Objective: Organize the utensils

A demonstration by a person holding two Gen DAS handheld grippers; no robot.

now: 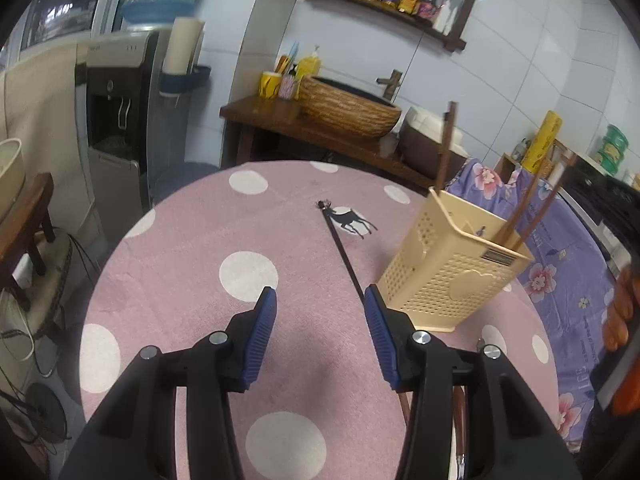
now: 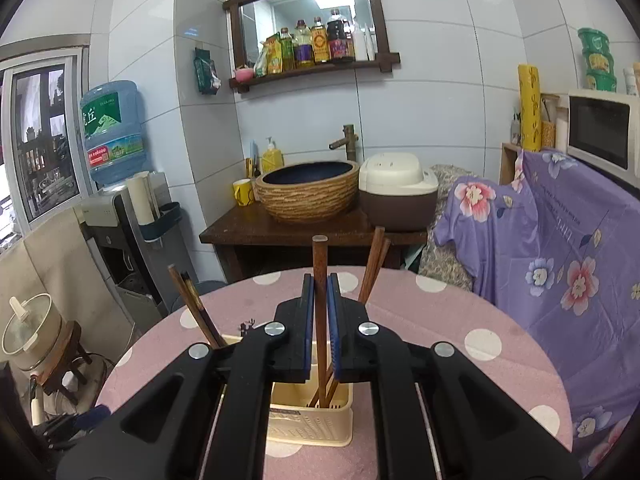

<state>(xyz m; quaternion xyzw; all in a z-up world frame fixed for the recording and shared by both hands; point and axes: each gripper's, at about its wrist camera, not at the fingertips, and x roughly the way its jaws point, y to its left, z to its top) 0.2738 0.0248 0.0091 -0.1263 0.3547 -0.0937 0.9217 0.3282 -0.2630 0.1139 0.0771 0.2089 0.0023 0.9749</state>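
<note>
A cream perforated utensil basket (image 1: 448, 276) stands on the pink dotted table, right of my left gripper (image 1: 320, 300), which is open and empty just above the cloth. A dark thin utensil (image 1: 340, 246) lies on the cloth, running under the right finger. Several wooden chopsticks (image 1: 532, 204) stand in the basket. In the right wrist view my right gripper (image 2: 319, 292) is shut on an upright wooden chopstick (image 2: 319, 256), its lower end inside the basket (image 2: 310, 420). Other chopsticks (image 2: 192, 304) lean in the basket at left and right.
The round table (image 1: 248, 272) has a pink cloth with white dots. A purple floral cloth (image 2: 560, 248) covers furniture at right. Behind the table stands a wooden counter with a woven basin (image 2: 308, 190) and a rice cooker (image 2: 396, 190). A water dispenser (image 1: 120, 120) is at left.
</note>
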